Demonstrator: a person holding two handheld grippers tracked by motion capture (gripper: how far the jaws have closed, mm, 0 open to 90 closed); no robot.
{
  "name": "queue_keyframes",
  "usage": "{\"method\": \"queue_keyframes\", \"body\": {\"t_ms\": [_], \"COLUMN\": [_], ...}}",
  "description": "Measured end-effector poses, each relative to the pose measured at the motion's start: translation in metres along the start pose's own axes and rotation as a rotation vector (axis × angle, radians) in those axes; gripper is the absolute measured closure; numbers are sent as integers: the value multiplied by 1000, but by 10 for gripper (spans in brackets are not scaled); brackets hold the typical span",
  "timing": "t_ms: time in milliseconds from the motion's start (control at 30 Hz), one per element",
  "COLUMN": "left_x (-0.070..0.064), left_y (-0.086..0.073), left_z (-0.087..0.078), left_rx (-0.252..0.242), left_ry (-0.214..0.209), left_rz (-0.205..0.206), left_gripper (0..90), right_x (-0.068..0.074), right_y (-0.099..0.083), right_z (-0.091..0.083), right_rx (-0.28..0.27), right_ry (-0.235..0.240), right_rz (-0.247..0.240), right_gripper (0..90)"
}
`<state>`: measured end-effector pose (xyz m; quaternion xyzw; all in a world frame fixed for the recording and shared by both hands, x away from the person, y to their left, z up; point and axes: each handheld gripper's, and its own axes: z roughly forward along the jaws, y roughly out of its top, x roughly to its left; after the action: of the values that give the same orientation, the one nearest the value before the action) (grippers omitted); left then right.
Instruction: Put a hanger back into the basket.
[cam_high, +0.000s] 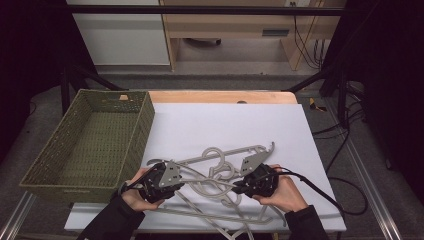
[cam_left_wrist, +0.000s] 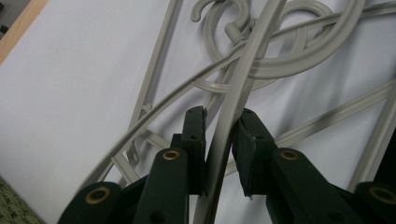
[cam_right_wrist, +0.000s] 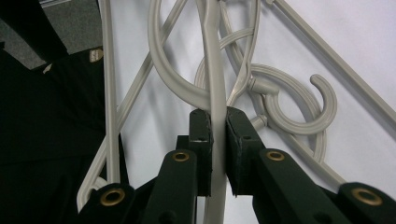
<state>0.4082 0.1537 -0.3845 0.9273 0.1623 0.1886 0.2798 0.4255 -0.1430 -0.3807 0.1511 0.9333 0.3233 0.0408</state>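
a: so, where do the grippers sit?

b: both low on the white sheet (cam_high: 225, 125) that covers the table, near the person's edge. the left gripper (cam_high: 161, 181) is in the person's left hand (cam_high: 135, 192), just right of the woven green basket (cam_high: 90, 142). the right gripper (cam_high: 257, 181) is in the right hand (cam_high: 282, 192), well apart from the basket.

a: and what lies between them?

b: a tangle of grey plastic hangers (cam_high: 220, 172), hooks looped through one another, arms crossing. the pile lies on the sheet between and in front of the two grippers, with some arms running toward the table's near edge.

a: what are the left jaws doing?

b: in the left gripper view, the left gripper (cam_left_wrist: 223, 128) has a curved hanger arm (cam_left_wrist: 243, 79) running up between its jaws. the right pad touches the arm; the left one looks just beside it, with a sliver of gap, so i cannot tell if it is clamped.

a: and the right?

b: in the right gripper view, the right gripper (cam_right_wrist: 217, 121) has its jaws pressed against both sides of a hanger arm (cam_right_wrist: 212, 60), gripping it. a hook (cam_right_wrist: 313, 112) curls just to the right of the jaws.

a: the basket?

b: upright at the table's left side, its rim touching the sheet's edge.
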Motion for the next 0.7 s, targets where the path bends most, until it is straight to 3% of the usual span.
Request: {"method": "queue_keyframes", "body": {"t_ms": [233,467,533,700], "left_x": [-7,-13,-14,-15], "left_y": [-2,-5,-5,-6], "left_z": [-5,-12,-14,-18], "left_rx": [-3,-21,-33,-73], "left_ry": [6,-32,-44,-62], "left_rz": [23,24,9,-51], "left_gripper": [773,816,820,825], "right_x": [-1,-5,-6,-6], "right_y": [0,1,0,0], "right_z": [0,-7,-9,-14], "right_rx": [-13,-57,-70,-113], "right_ry": [-14,-56,-56,-108], "right_rz": [10,37,39,58], "right_gripper": [802,744,734,688]}}
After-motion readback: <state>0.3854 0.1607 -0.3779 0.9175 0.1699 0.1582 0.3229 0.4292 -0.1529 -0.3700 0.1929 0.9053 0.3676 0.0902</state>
